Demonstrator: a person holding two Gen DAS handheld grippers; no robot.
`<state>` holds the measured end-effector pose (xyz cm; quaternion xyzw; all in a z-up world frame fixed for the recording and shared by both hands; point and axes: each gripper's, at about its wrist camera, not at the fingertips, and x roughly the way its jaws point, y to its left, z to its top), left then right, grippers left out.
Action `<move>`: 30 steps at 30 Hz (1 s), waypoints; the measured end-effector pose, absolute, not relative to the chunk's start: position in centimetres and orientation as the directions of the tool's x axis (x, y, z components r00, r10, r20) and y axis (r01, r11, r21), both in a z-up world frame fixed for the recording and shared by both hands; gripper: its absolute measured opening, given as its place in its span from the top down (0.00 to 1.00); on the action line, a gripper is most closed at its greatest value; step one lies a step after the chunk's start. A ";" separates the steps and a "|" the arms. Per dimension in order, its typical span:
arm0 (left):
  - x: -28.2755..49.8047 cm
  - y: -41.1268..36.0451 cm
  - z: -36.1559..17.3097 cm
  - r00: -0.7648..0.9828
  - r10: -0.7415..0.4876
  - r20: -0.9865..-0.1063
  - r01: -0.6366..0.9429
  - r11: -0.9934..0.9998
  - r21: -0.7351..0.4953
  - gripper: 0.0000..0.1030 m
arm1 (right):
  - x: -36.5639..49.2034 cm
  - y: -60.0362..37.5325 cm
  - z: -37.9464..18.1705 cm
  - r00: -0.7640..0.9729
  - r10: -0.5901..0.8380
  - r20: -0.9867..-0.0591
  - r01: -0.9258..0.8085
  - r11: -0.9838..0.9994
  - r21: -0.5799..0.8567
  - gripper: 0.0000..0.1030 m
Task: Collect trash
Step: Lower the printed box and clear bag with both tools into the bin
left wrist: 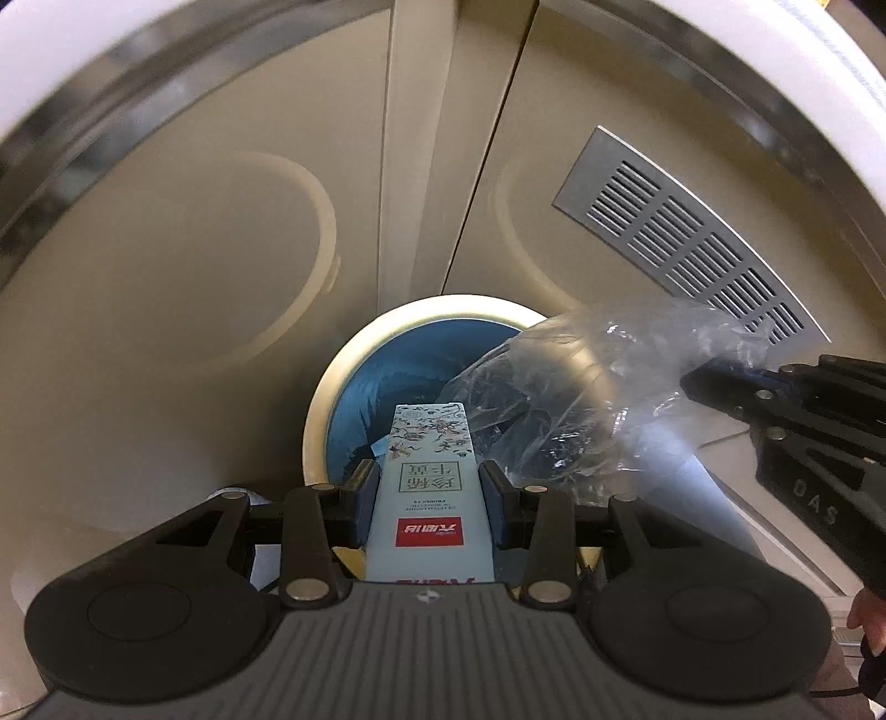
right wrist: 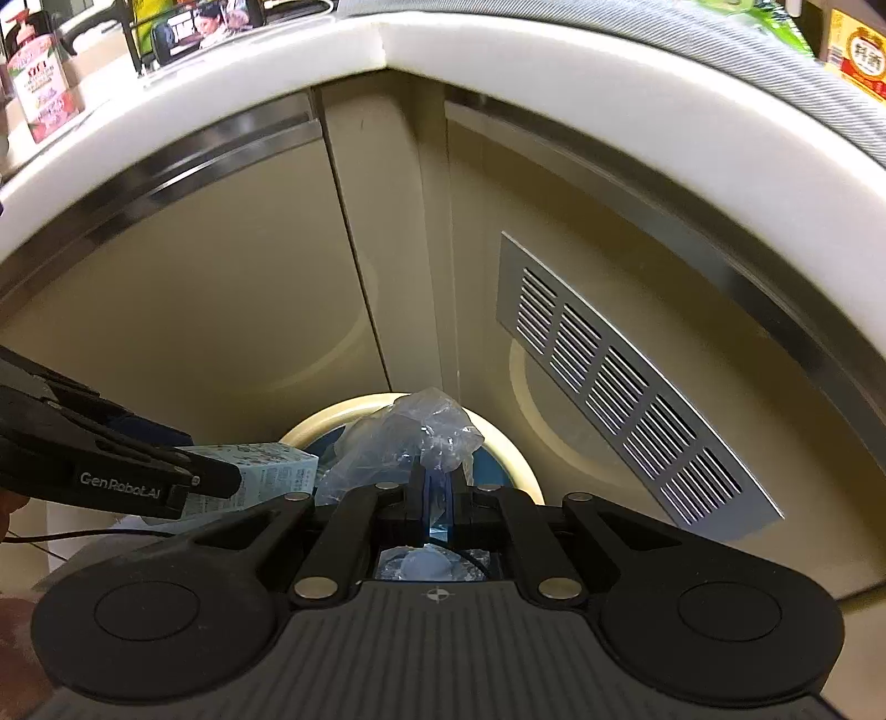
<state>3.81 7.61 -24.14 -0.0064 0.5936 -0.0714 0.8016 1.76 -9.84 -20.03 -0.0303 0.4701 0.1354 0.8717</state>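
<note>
Left gripper: fingers clamped on both sides of the carton, which stands out forward between them.
Carton: pale blue, tall and narrow, with a red label and flower print; its far end hangs over the bin's opening. In the right wrist view the carton comes in from the left, held by the left gripper just beside the bag.
Right gripper: fingers together, pinching a fold of the bag between the blue pads.
Bag: clear crumpled plastic, bunched above and ahead of the right fingers, over the bin. From the left wrist view the bag stretches from the right gripper down to the bin's rim, beside the carton on its right.
Bin: round, cream rim, blue liner inside; it stands on the floor in the corner where the cabinet doors meet. Bin in the right wrist view: partly hidden behind the bag.
Cabinet: beige doors with a metal vent grille on the right door.
Bench: white edge above the cabinet, with bottles and packets on top.
</note>
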 end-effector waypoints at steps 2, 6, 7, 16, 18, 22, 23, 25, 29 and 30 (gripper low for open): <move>4.2 7.7 -24.8 0.276 -0.116 -0.954 0.105 0.990 -0.091 0.58 | 2.5 -9.5 -20.8 0.510 0.202 -0.836 -0.274 0.959 0.065 0.94; 4.8 7.5 -26.0 0.255 -0.114 -0.960 0.100 0.991 -0.091 0.58 | 4.1 -8.7 -22.9 0.470 0.189 -0.862 -0.281 0.958 0.058 0.94; 4.7 7.5 -26.3 0.249 -0.114 -0.962 0.096 0.991 -0.092 0.58 | 4.4 -8.6 -23.5 0.455 0.183 -0.871 -0.282 0.958 0.054 0.94; 4.7 7.9 -28.9 0.193 -0.078 -0.978 0.071 0.995 -0.065 0.58 | 4.9 -9.4 -27.9 0.366 0.127 -0.922 -0.232 0.972 0.042 0.94; 4.8 8.1 -29.0 0.196 -0.073 -0.978 0.071 0.996 -0.060 0.58 | 5.0 -10.0 -28.0 0.364 0.119 -0.924 -0.209 0.977 0.044 0.94; 5.2 7.7 -29.1 0.206 -0.085 -0.975 0.066 0.995 -0.073 0.58 | 5.3 -10.4 -26.8 0.383 0.117 -0.916 -0.219 0.975 0.033 0.94; 5.1 7.6 -29.0 0.212 -0.089 -0.973 0.070 0.995 -0.075 0.58 | 5.2 -10.3 -26.0 0.392 0.118 -0.912 -0.230 0.973 0.027 0.94; 4.9 7.6 -28.6 0.224 -0.094 -0.970 0.078 0.994 -0.078 0.58 | 5.2 -10.3 -24.4 0.417 0.136 -0.899 -0.260 0.965 0.026 0.94; 4.7 7.8 -27.3 0.242 -0.117 -0.963 0.075 0.992 -0.102 0.58 | 5.4 -10.3 -22.1 0.448 0.148 -0.882 -0.295 0.956 0.011 0.94; 4.7 7.8 -27.1 0.245 -0.123 -0.962 0.075 0.991 -0.107 0.58 | 5.4 -10.2 -21.9 0.448 0.148 -0.882 -0.295 0.955 0.011 0.94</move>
